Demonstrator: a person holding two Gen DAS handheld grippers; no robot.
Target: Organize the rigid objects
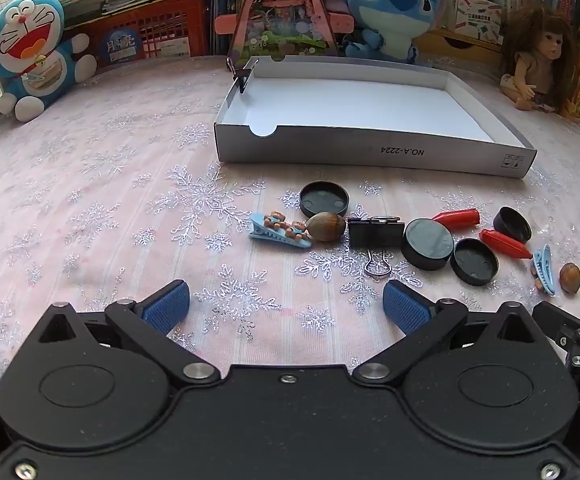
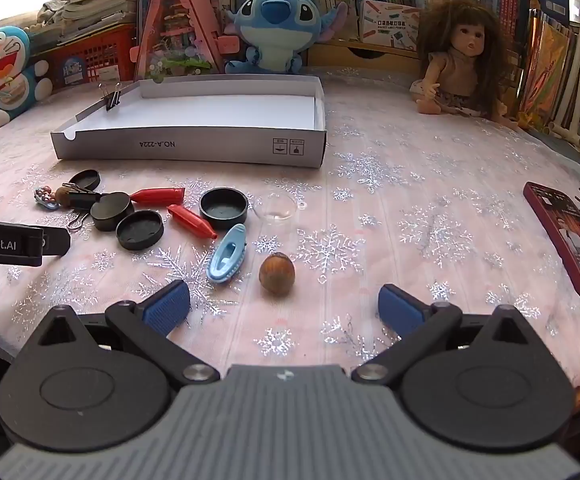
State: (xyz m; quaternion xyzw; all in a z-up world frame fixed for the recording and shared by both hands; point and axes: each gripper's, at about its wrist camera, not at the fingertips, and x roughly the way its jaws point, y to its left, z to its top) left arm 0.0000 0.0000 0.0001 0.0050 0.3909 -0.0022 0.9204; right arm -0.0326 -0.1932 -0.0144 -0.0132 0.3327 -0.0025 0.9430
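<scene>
A shallow white cardboard box [image 1: 370, 150] [image 2: 194, 148] lies open on the table, with a small binder clip [image 2: 111, 98] on its left wall. In front of it lie small rigid items: black caps [image 1: 324, 199] [image 2: 224, 208], a black binder clip [image 1: 376, 234], two red pen caps [image 1: 504, 243] [image 2: 191, 222], blue hair clips [image 1: 280, 232] [image 2: 227, 254] and brown nuts [image 1: 326, 227] [image 2: 277, 273]. My left gripper [image 1: 286, 306] is open and empty, just short of the items. My right gripper [image 2: 284, 306] is open and empty, just behind the nut.
Plush toys [image 2: 274, 28], a doll [image 2: 460, 68], books and a red crate [image 1: 146, 32] line the back edge. A phone in a red case [image 2: 570, 236] lies at the right. A clear plastic dome [image 2: 276, 206] sits by the caps.
</scene>
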